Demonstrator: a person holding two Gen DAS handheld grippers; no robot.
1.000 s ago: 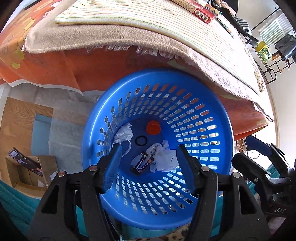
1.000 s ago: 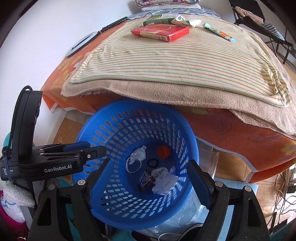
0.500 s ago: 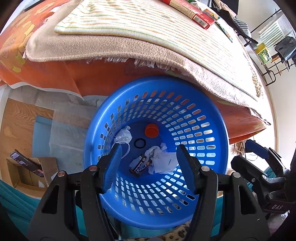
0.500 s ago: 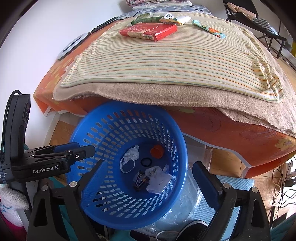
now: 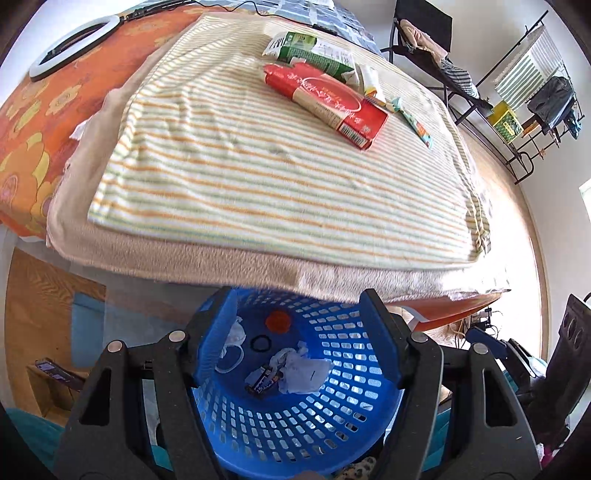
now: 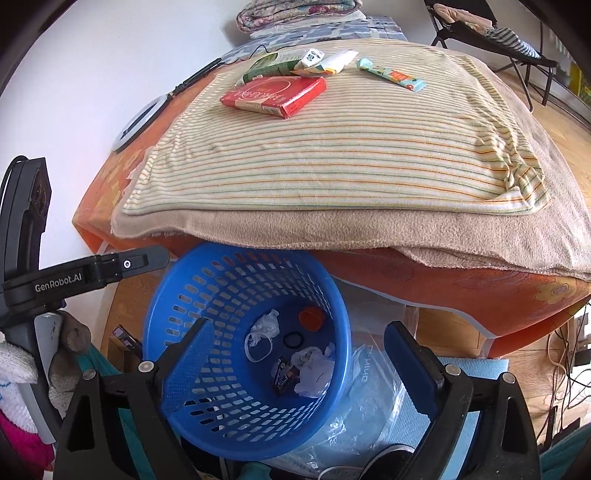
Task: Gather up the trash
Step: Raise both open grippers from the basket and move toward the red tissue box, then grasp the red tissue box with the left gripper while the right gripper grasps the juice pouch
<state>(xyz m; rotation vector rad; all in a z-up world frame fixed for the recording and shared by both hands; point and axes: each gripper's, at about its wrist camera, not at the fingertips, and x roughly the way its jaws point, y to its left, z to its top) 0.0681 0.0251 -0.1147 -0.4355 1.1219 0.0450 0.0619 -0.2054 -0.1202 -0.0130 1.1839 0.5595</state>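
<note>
Sitting low in both frames, below the bed's edge, is a blue slotted basket point(image 6: 243, 347), its far rim tucked under the overhanging beige blanket point(image 6: 332, 225). On its floor lie collected scraps: a crumpled white tissue point(image 6: 314, 373), a dark snack wrapper point(image 6: 282, 373), a black ring point(image 6: 292, 339), an orange bottle cap point(image 6: 311, 318) and a second white wad with a loop of cord point(image 6: 264, 326).

Uncollected items, upper centre of the right wrist view, on the striped towel point(image 6: 332, 158): a red flat box point(image 6: 275, 95); a green and white carton point(image 6: 275, 62) touching the box's far side; a white packet point(image 6: 334, 62) just beside the carton; a long pale-blue wrapper point(image 6: 391, 75) apart to the right.

Left gripper point(image 5: 297, 343): released, nothing between its fingers, jaws having just been opening further; it hangs over the basket. Right gripper point(image 6: 297, 365): released wide, empty, jaws likewise having just been opening; its left finger point(image 6: 186, 365) stands over the basket's near wall, its right finger over clear plastic sheeting point(image 6: 373, 402) on the floor.

Surroundings: orange flowered bedsheet point(image 5: 33, 122) under the blanket; white ring light point(image 5: 68, 44) at the upper left of the left wrist view; folding chair point(image 6: 491, 26) and clothes rack point(image 5: 532, 92) at the upper right; wooden floor point(image 5: 40, 288).
</note>
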